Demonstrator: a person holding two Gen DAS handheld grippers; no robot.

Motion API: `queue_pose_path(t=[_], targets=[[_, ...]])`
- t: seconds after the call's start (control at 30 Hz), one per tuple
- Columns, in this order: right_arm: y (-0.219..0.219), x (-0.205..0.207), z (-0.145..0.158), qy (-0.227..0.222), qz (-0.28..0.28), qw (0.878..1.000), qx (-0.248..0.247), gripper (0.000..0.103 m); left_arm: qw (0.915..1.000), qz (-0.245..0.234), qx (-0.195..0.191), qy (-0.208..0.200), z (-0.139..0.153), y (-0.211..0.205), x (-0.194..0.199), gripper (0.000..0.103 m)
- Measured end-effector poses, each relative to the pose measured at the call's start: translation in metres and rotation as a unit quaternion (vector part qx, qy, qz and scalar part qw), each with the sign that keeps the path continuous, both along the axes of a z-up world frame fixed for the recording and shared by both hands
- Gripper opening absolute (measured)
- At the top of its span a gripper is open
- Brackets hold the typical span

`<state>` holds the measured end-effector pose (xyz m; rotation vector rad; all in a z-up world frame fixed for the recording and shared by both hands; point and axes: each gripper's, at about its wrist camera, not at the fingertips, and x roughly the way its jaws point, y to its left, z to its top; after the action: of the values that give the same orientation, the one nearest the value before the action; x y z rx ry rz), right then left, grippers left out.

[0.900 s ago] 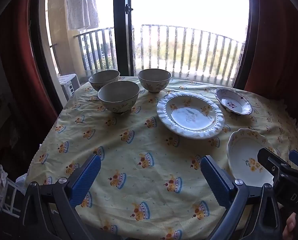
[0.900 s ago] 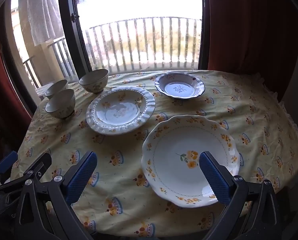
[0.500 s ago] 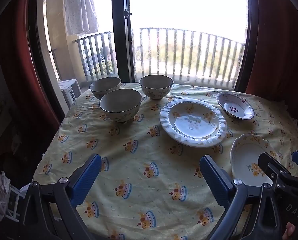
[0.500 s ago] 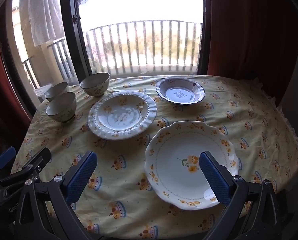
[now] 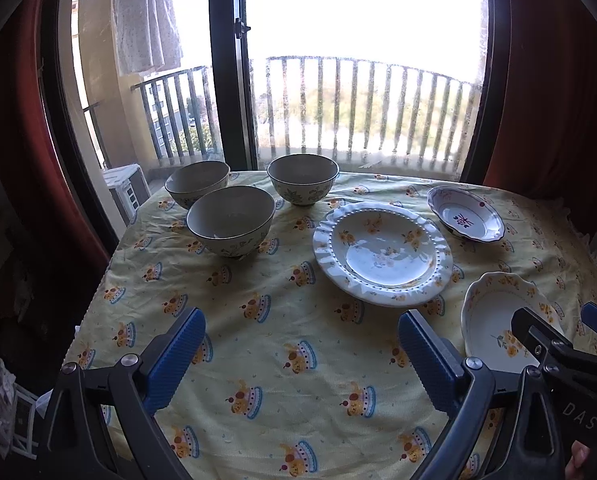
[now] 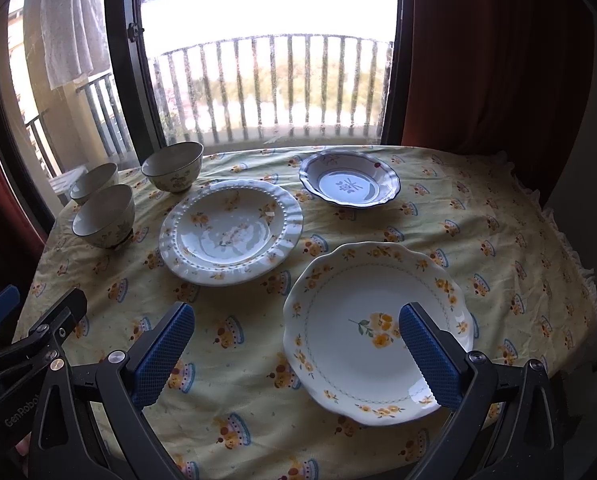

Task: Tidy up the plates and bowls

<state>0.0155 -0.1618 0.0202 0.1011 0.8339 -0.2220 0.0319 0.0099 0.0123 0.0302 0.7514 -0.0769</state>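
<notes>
Each gripper has a black triangular frame with silver screws at the joints and two blue pads with a fine grid texture. The left gripper (image 5: pixel 301 354) carries white "GenRobot" lettering; the right gripper (image 6: pixel 297 354) shows "DAS".

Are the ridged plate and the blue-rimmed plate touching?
Apart. The right wrist view shows a strip of tablecloth between the ridged plate and the blue-rimmed plate.
</notes>
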Motion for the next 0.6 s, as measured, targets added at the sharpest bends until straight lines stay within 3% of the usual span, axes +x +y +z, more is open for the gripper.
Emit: queue_pose_path(t=[0.6], targets=[[-0.0003,0.0048,-0.0063,0.011,-0.001,1.000,0.005,0.103,0.9999,0.002,-0.001,0.010,-0.0044,0.0002,0.0002,0.098]])
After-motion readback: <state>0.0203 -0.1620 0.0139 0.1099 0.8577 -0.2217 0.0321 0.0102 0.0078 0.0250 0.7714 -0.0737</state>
